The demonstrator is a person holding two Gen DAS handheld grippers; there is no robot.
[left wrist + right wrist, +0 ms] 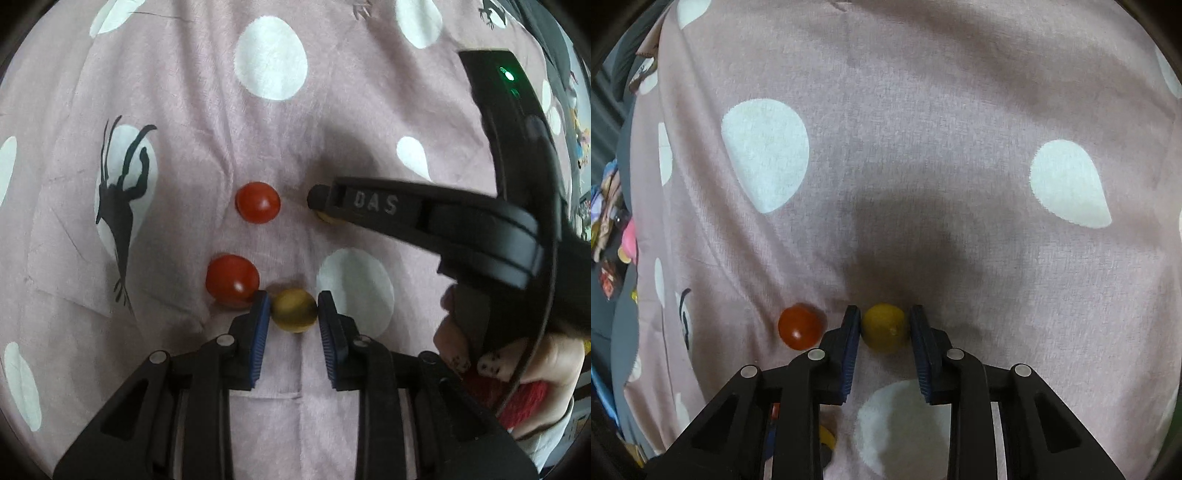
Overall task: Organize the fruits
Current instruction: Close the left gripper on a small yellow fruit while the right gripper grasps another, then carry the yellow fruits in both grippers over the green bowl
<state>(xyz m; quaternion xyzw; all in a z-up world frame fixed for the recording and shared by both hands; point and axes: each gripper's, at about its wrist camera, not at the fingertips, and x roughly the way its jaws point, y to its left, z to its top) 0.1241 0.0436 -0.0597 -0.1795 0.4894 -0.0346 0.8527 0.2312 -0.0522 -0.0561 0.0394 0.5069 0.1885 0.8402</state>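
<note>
Presently, no container shows in either view; all fruit lies loose on a mauve fabric cloth (192, 92) printed with white dots and a black deer silhouette. The left tongs (294, 312) stand narrowly spread, their blue ribbed pads (260, 332) set against both sides of a small round yellow-brown fruit (294, 309), which rests on the cloth between them. A glossy round red tomato (232, 280) lies just beside the left pad, touching or nearly touching it. A second glossy red tomato (258, 202) lies farther ahead, apart from the first. The right tongs (885, 328) are likewise narrowly spread and close on a small round yellow fruit (884, 326), both pads (921, 347) meeting its sides; it sits on the cloth. From the left wrist view, this fruit shows only as a yellow sliver (332, 218) under the black finger marked "DAS". In the right wrist view the farther red tomato (800, 326) lies just to the left of the left pad, not touching it. The person's right hand (524, 365), with painted nails, grips the handle at lower right.
</note>
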